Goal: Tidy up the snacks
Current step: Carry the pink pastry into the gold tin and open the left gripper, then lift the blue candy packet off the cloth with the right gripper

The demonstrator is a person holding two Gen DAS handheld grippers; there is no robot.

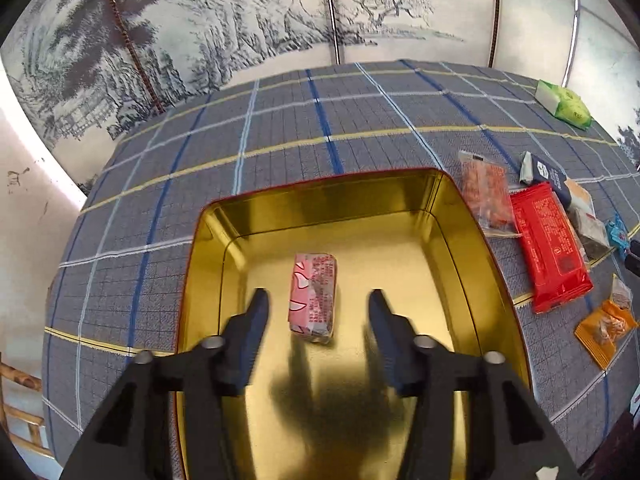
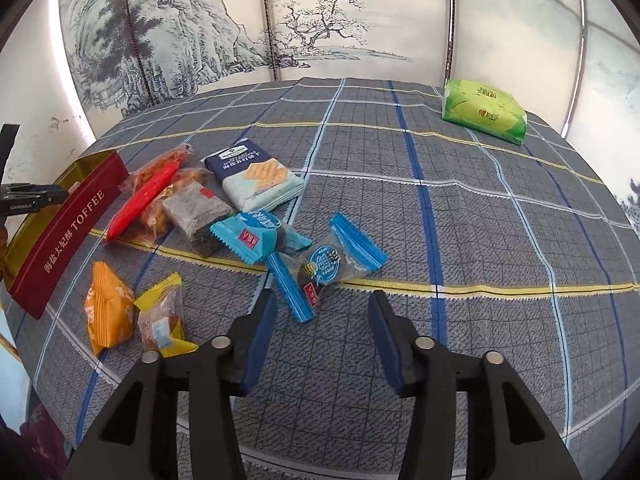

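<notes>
Left gripper (image 1: 316, 300) open, empty, above tin (image 1: 460, 216); pink snack (image 1: 313, 297) between its fingers, untouched. Right gripper (image 2: 322, 304) open, empty; blue snacks (image 2: 320, 268) just ahead on counter (image 2: 480, 220).

light: bright daylight | shadow: in tin (image 1: 460, 216) | edges: fisheye-bent

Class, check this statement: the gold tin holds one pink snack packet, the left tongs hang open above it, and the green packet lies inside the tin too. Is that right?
Not quite. The green packet lies on the checked cloth at the table's far side, outside the tin, as the right wrist view shows. The rest holds: the gold tin holds one pink snack packet, and the left tongs hang open above it.
</notes>
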